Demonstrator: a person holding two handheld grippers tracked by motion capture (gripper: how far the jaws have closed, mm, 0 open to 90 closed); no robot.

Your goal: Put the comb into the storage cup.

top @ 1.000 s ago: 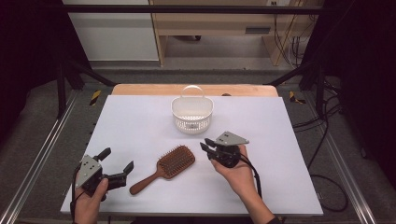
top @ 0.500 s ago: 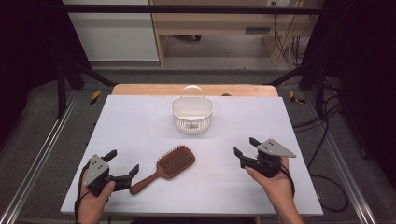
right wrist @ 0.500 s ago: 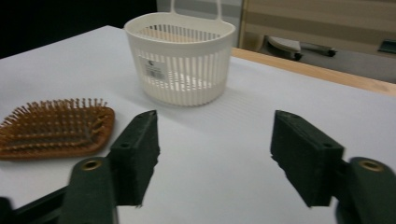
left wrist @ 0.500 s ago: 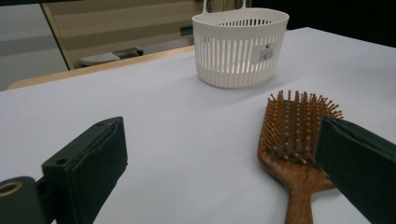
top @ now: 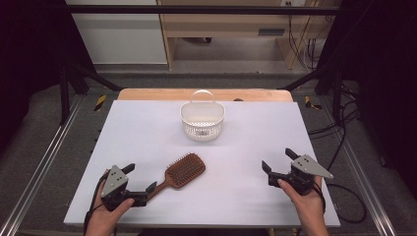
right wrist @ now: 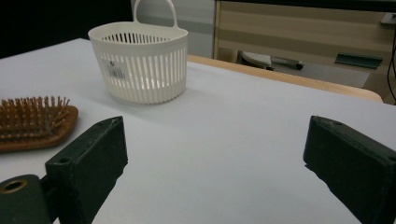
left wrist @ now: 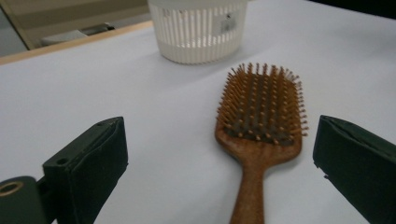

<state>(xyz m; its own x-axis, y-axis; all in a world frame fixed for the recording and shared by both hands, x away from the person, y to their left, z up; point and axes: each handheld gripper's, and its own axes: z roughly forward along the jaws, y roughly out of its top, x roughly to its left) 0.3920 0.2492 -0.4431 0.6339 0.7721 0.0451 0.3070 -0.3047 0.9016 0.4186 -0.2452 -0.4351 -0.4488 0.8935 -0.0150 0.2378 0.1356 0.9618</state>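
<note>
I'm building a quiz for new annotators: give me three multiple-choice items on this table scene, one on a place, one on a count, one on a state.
1. Where does the brown wooden paddle hairbrush lie?
A. inside the basket
B. flat on the white table, near the left gripper
C. between the right gripper's jaws

2. How many white slotted plastic baskets stand on the table?
A. one
B. two
C. three

3. How do the right gripper's jaws stand?
A. shut on the brush
B. shut on nothing
C. open, holding nothing

Answers:
1 B: the high view shows the brush on the tabletop, its handle pointing toward the left gripper.
2 A: a single basket stands near the table's far edge.
3 C: the right gripper view shows the jaws wide apart over bare table.
</note>
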